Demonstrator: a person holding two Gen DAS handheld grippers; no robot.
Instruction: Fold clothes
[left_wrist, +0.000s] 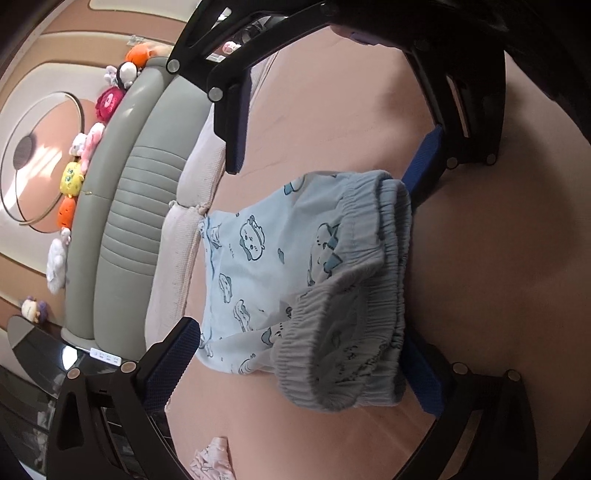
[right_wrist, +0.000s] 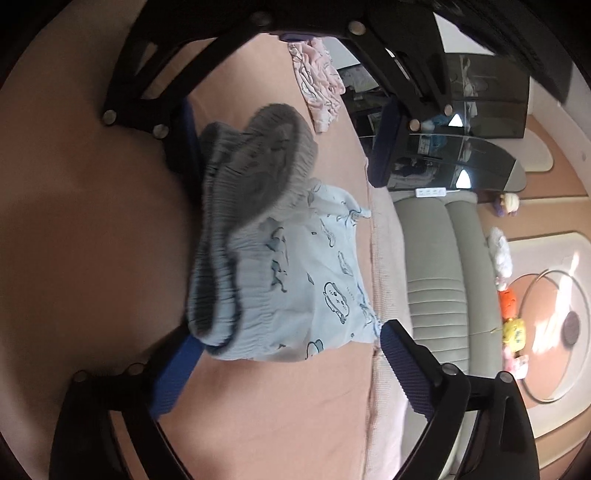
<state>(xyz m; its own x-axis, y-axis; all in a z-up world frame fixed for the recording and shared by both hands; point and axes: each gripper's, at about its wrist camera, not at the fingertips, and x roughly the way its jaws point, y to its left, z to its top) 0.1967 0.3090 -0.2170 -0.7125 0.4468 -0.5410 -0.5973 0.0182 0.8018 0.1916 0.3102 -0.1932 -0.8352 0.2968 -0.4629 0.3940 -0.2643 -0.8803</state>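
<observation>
Here the light blue pants (left_wrist: 295, 266) lie folded on the pink bed (left_wrist: 480, 258), waistband bunched at 3 o'clock in the left view. The left gripper (left_wrist: 207, 243) and right gripper (right_wrist: 380, 251) both gape wide, holding nothing, likely having let go. A pink garment (right_wrist: 319, 85) waits at 12 o'clock. No readable writing.

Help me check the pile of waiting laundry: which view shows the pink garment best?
The right wrist view: the pink garment lies crumpled beyond the blue shorts, mostly visible. The left wrist view catches only a corner at the frame's bottom edge.
</observation>
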